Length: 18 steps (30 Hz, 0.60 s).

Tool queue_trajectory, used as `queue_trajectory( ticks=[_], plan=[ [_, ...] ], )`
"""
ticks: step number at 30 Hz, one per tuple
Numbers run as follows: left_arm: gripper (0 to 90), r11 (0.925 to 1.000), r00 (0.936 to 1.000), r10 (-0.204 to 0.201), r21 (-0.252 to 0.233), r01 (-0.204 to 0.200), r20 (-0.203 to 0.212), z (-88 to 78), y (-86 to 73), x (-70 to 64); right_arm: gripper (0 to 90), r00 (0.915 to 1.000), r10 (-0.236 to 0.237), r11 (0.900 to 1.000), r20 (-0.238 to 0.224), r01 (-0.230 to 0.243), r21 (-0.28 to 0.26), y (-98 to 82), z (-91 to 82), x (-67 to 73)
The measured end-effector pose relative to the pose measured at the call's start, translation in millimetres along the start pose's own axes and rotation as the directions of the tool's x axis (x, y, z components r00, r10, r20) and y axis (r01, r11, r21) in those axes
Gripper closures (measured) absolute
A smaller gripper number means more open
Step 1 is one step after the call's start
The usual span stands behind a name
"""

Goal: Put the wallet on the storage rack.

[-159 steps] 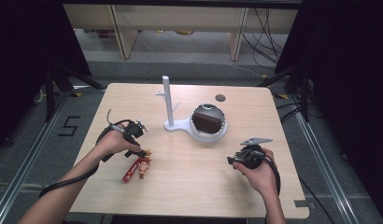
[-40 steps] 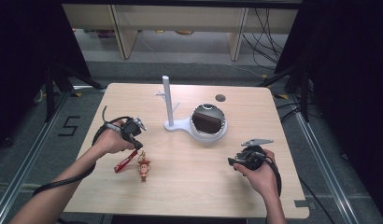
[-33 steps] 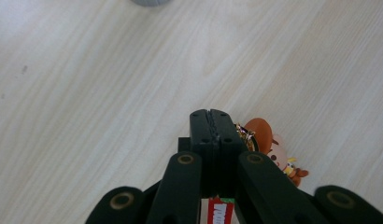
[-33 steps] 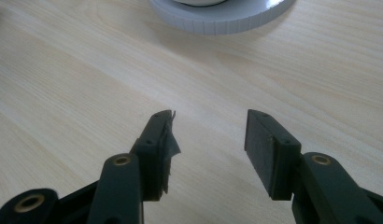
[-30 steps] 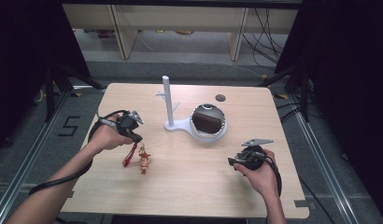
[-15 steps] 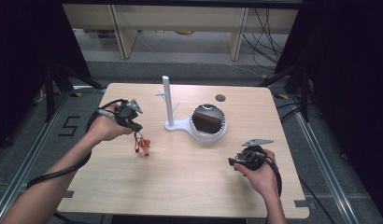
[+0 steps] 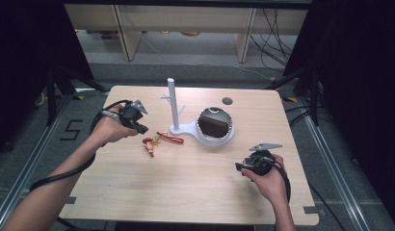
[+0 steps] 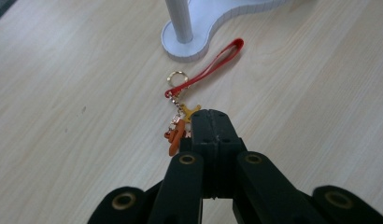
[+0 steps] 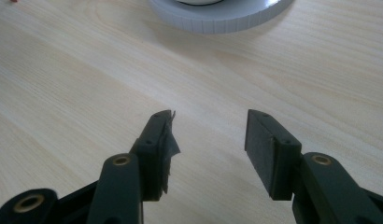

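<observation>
Two grippers are in my hands over the pale wooden table; from the high view the left gripper hangs near the table's left side, and the red-strapped keychain with small orange charms lies on the wood just beside it, between it and the white plastic stand with an upright post. In the left gripper view the jaws are clenched together with nothing between them; their tips hide part of the charms, so I think they hover just above the keychain, though contact I cannot tell. In the right gripper view the right gripper stands released over bare wood, near the stand's round white base; a flap of torn padding hangs from one pad. Open wood spreads between my hands and toward the near edge; dark floor and cables surround the table.
</observation>
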<state>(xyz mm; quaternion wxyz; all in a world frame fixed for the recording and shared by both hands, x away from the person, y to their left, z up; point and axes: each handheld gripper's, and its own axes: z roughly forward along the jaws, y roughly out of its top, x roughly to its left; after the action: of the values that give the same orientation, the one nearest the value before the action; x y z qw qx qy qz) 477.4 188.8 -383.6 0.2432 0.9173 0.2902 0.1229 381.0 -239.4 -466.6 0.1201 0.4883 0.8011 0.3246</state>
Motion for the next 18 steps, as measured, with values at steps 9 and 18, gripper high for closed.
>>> queue_trajectory(
  ticks=[9,18],
  plan=[
    [78.0,0.998,0.998,-0.058,0.023,0.059,-0.024,44.5,-8.4,19.1,52.2,0.9997,0.025,1.0,0.003,-0.025,-0.004,-0.5,-0.7,1.6],
    [68.2,0.9904,0.9972,-0.074,0.116,0.075,-0.01,78.6,-4.0,32.3,52.1,0.9998,0.021,1.0,0.001,-0.021,-0.005,-1.0,-0.5,0.8]
  ],
)
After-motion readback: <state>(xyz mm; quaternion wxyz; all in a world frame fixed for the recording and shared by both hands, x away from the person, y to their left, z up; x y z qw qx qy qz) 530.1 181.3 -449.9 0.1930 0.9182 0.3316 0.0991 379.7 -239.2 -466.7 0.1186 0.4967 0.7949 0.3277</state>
